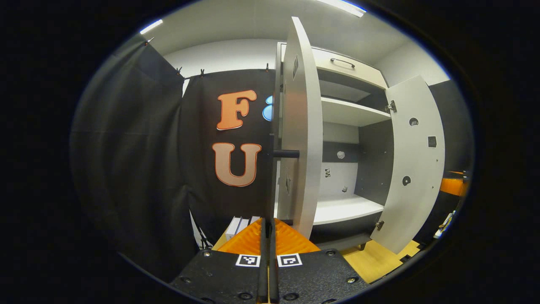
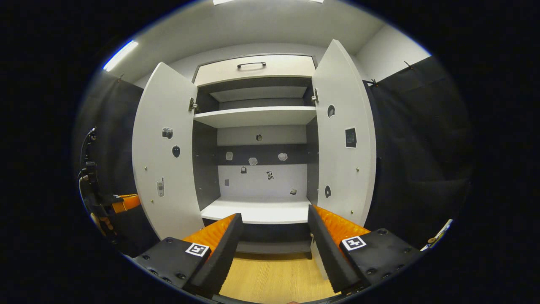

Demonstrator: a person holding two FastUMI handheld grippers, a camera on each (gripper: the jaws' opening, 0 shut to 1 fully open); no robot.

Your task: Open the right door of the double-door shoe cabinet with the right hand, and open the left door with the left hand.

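The shoe cabinet [image 2: 257, 116] stands with both doors swung wide. In the left gripper view the left door [image 1: 301, 139] is seen edge-on just ahead, and its dark bar handle [image 1: 270, 181] runs up from between my fingertips. My left gripper [image 1: 268, 221] is shut on that handle. The right door [image 1: 415, 169] hangs open farther right. In the right gripper view my right gripper [image 2: 274, 215] faces the cabinet's inside from a short way back, open, with nothing between its fingers. The left door [image 2: 166, 156] and right door [image 2: 344, 139] flank the bare shelves.
A drawer with a dark handle [image 2: 252, 64] sits above the shelves. Black cloth walls [image 1: 135, 169] close in both sides. The wooden floor [image 2: 274, 278] lies before the cabinet. Small white boxes [image 1: 238, 226] rest low by the left door. An orange and black gripper [image 2: 122, 202] shows behind the left door.
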